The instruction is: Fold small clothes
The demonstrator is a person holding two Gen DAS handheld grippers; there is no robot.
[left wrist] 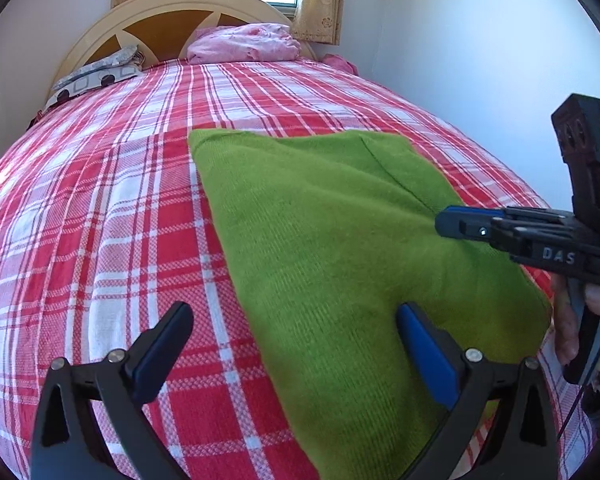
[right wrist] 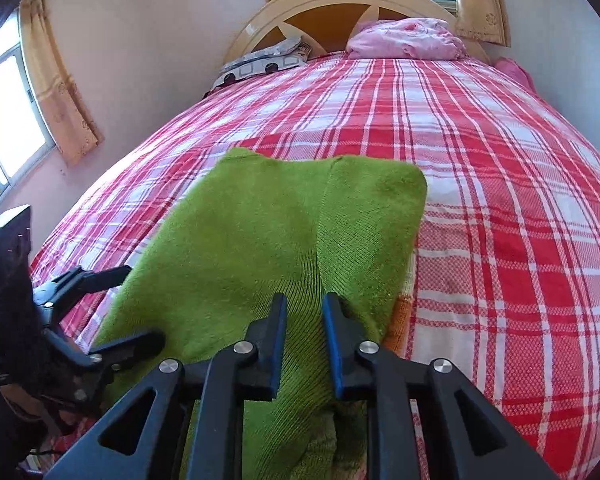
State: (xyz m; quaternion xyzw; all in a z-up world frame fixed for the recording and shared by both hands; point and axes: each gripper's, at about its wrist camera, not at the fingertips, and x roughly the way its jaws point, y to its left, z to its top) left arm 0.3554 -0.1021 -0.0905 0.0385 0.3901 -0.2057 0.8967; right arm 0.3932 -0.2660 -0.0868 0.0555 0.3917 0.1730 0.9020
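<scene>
Here the green knitted garment (left wrist: 340,240) is lying flat on the red-and-white checked bedspread (left wrist: 100,220), its long axis running from the near edge of the bed away toward the headboard (left wrist: 168,16), where a pink bundle (left wrist: 244,44) and a patterned pillow (left wrist: 96,74) are resting well apart from it. The left gripper (left wrist: 294,344) is hovering with its jaws spread wide, straddling the garment's left border: one finger is standing over bare bedspread and the other over green cloth, and nothing is being held between them. The right gripper (right wrist: 303,340) is sitting directly over the garment's right-hand part, beside a lengthwise crease or overlapped edge that is running away from it; its jaws are standing narrowly apart, and whether any cloth is pinched in the gap cannot be told from either view. In the left view this gripper is reaching in from the right side, its tip just above the cloth. Both grippers are thus lying at the garment's near end, the far end lying straight ahead of both, so a fold along the long axis is probably calling for carrying the near edge forward; the right gripper is judged the better placed to start, being already over cloth.
</scene>
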